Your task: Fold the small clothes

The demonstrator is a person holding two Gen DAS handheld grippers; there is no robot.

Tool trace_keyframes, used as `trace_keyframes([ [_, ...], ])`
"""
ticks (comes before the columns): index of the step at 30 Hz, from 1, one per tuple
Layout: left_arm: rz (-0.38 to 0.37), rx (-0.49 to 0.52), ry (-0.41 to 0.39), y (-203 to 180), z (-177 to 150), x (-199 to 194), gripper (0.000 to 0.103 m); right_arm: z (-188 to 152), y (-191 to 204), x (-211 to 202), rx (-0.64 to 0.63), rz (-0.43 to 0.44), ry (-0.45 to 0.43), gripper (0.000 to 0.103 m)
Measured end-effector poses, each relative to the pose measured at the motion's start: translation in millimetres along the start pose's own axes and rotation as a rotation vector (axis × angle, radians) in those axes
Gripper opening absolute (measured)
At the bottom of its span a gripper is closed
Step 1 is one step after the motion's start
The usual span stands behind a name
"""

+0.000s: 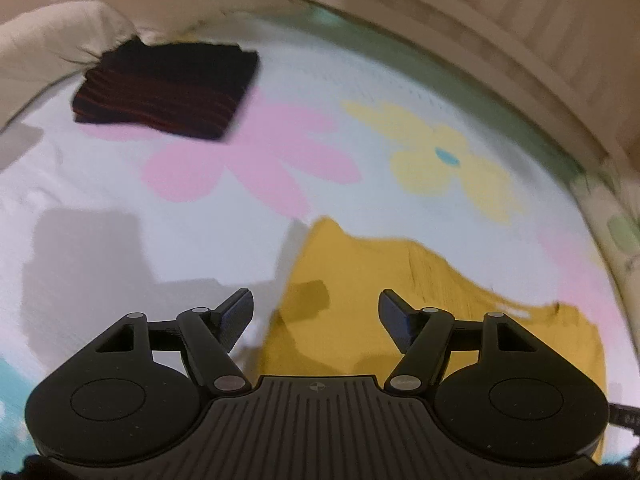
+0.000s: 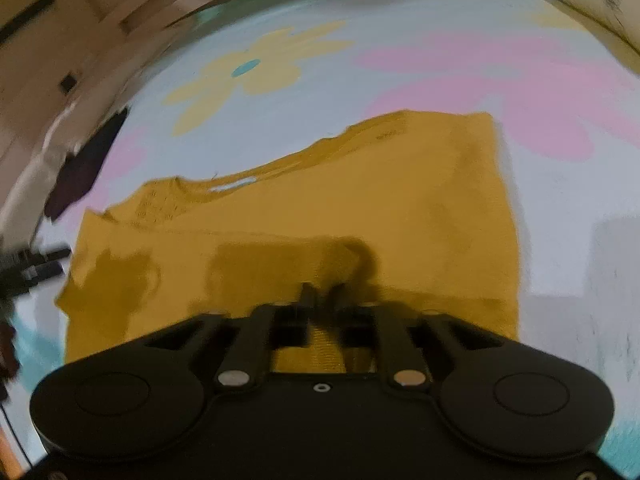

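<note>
A: Item 1, your right gripper (image 2: 322, 292): fingers drawn narrow, pinching a fold of the yellow garment (image 2: 360, 200) at lower centre; its long axis runs left to right across the frame.

B: Item 2, your left gripper (image 1: 316, 316)?

A: Spread wide, holding nothing; the garment's edge lies just ahead, lower right; so your right is nearer. Item 3, folded dark striped cloth (image 1: 168, 88), upper left on the floral sheet (image 1: 360, 80), well apart; nothing obstructs.
</note>
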State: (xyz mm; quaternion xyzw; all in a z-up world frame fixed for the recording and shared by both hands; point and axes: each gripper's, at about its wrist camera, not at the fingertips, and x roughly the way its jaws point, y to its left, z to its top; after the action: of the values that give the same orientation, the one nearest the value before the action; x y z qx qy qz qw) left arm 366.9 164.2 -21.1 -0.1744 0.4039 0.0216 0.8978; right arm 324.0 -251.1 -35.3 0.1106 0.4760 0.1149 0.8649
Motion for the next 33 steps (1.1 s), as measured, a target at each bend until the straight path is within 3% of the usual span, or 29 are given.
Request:
trace_keyframes([
  [4, 0.007, 0.015, -0.027, 0.1, 4.8, -5.0, 0.068, 18.2, 19.5, -22.4, -0.100, -0.027, -0.087, 0.013],
  [9, -0.010, 0.055, 0.004, -10.3, 1.9, 2.7, 0.068, 44.0, 5.5, -45.2, -0.095, -0.124, -0.197, 0.012],
  [16, -0.004, 0.128, 0.072, -24.4, -8.3, 20.6, 0.068, 31.3, -38.6, -14.6, -0.017, -0.187, -0.108, 0.014],
  [18, 0.022, 0.156, 0.096, -26.9, -10.9, 26.4, 0.068, 28.0, -46.4, -9.7, -0.002, -0.210, -0.095, 0.024],
  [20, 0.048, 0.182, 0.131, -27.1, -15.2, 33.2, 0.068, 27.0, -54.8, -10.9, 0.024, -0.225, -0.097, 0.027],
  [21, 0.058, 0.195, 0.147, -26.5, -18.1, 36.7, 0.068, 26.6, -56.2, -12.9, 0.031, -0.231, -0.099, 0.039],
  [23, 0.061, 0.237, 0.137, -28.6, -22.4, 36.3, 0.072, 25.4, -60.8, -16.6, 0.036, -0.263, -0.106, 0.053],
  [28, 0.046, 0.241, 0.136, -27.4, -24.0, 34.6, 0.078, 24.0, -73.0, -28.9, 0.093, -0.304, -0.139, 0.060],
  [30, 0.036, 0.242, 0.135, -28.3, -25.1, 34.2, 0.082, 24.2, -74.2, -32.8, 0.111, -0.275, -0.151, 0.076],
  [33, 0.019, 0.241, 0.135, -29.6, -27.9, 34.8, 0.094, 22.2, -66.8, -30.5, 0.080, -0.256, -0.133, 0.084],
])
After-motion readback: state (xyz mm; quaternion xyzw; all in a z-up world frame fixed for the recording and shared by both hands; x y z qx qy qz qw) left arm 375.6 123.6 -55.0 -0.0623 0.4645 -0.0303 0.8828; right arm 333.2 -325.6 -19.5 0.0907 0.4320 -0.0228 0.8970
